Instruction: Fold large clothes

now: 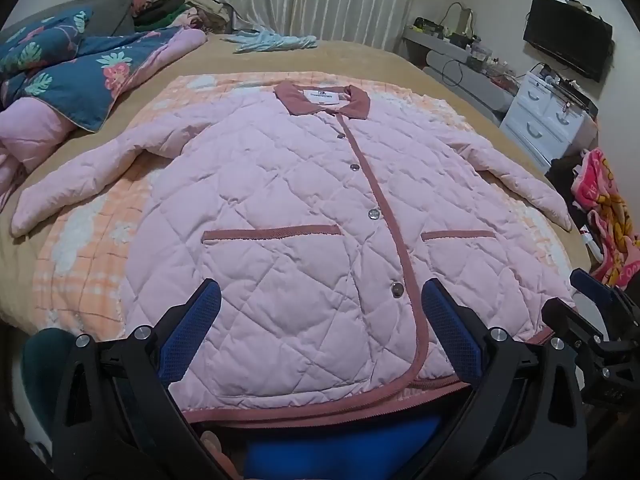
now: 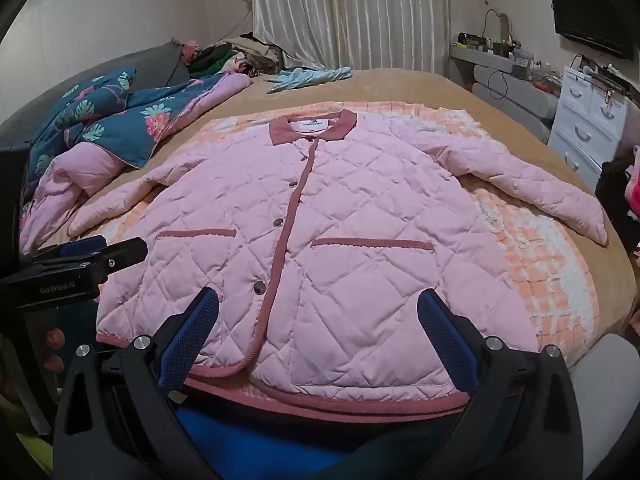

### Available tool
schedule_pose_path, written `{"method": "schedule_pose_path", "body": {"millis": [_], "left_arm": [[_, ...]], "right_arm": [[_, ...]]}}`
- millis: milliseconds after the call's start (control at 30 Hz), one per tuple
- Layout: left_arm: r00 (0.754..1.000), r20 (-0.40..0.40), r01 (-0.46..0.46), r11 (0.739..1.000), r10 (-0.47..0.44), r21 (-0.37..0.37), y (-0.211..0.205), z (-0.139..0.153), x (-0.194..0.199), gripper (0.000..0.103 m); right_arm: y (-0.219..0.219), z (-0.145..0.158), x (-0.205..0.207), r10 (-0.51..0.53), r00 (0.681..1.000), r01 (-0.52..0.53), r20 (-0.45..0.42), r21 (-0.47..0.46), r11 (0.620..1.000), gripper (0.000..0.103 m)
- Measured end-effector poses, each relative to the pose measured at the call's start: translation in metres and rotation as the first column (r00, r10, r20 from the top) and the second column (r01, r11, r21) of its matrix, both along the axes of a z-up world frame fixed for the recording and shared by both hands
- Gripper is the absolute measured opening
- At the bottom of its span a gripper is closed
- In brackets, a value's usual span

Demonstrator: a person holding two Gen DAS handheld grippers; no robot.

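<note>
A pink quilted jacket (image 1: pixel 288 216) with a dark pink collar, trim and snap buttons lies flat and face up on the bed, sleeves spread out to both sides. It also shows in the right wrist view (image 2: pixel 340 248). My left gripper (image 1: pixel 320 300) is open and empty above the jacket's hem on its left half. My right gripper (image 2: pixel 318 308) is open and empty above the hem on the right half. The right gripper shows at the edge of the left wrist view (image 1: pixel 592 304), and the left gripper in the right wrist view (image 2: pixel 100 252).
An orange and white checked blanket (image 1: pixel 80 248) lies under the jacket on the tan bed (image 1: pixel 360 60). A blue floral quilt (image 1: pixel 80 68) is piled at the left, a light blue cloth (image 1: pixel 272 42) at the far end. White drawers (image 1: pixel 548 120) stand at the right.
</note>
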State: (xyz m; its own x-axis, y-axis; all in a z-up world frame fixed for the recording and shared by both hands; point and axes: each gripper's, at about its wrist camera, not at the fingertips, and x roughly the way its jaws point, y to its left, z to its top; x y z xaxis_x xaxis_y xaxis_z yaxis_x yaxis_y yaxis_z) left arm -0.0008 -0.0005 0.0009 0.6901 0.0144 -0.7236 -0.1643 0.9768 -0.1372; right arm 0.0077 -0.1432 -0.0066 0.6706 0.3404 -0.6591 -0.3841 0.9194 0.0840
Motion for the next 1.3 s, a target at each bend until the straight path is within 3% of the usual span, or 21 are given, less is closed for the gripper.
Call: {"method": "schedule_pose_path", "body": {"millis": [1300], "left_arm": [[1.000, 0.000, 0.004, 1.000, -0.004, -0.015, 0.005, 0.004, -0.001, 0.094]], "right_arm": [[0.003, 0.000, -0.002, 0.017, 1.000, -0.017, 0.004, 0.018, 1.000, 0.099]]}}
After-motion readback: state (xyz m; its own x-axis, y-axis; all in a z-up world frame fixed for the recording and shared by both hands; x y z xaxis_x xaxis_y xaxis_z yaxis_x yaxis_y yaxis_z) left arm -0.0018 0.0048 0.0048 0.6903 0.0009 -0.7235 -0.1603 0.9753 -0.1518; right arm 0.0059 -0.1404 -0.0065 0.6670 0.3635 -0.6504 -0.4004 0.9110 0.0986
